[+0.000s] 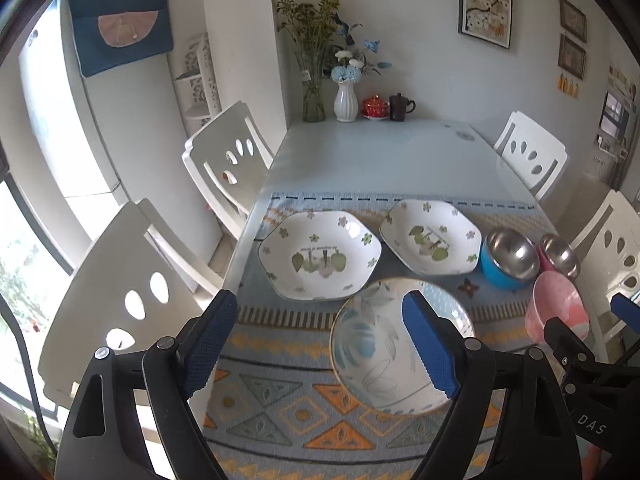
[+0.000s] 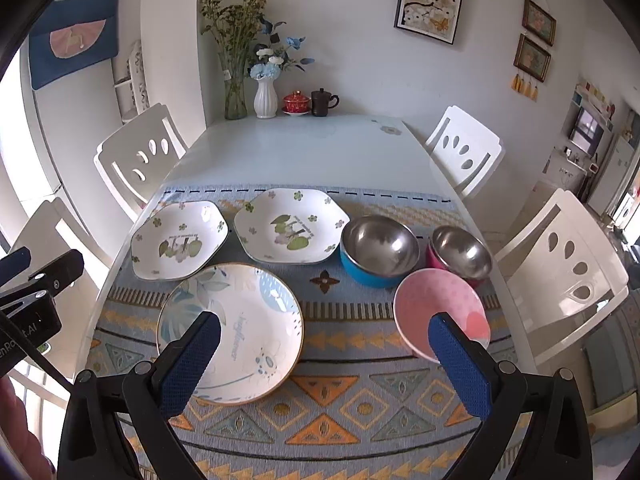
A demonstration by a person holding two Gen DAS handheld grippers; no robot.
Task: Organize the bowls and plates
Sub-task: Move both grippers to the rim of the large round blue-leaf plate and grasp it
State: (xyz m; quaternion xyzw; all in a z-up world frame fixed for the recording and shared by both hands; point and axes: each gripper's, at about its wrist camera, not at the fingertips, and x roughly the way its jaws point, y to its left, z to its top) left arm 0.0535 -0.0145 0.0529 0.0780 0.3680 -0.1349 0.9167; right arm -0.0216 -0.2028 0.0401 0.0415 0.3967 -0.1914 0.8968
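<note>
Patterned mat [image 2: 320, 420] with dishes: both grippers, left [image 1: 320, 344] and right [image 2: 324, 364], spread, empty; pinch round plate [image 2: 240, 332] by rim, lift level.

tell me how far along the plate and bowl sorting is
Nothing looks stacked yet. Both tongs, left and right, hang open and hold nothing. Still spread singly on the patterned blue mat: two white hexagonal floral plates, round gold-rimmed leaf plate, blue steel bowl, pink steel bowl, pink ceramic bowl.
</note>
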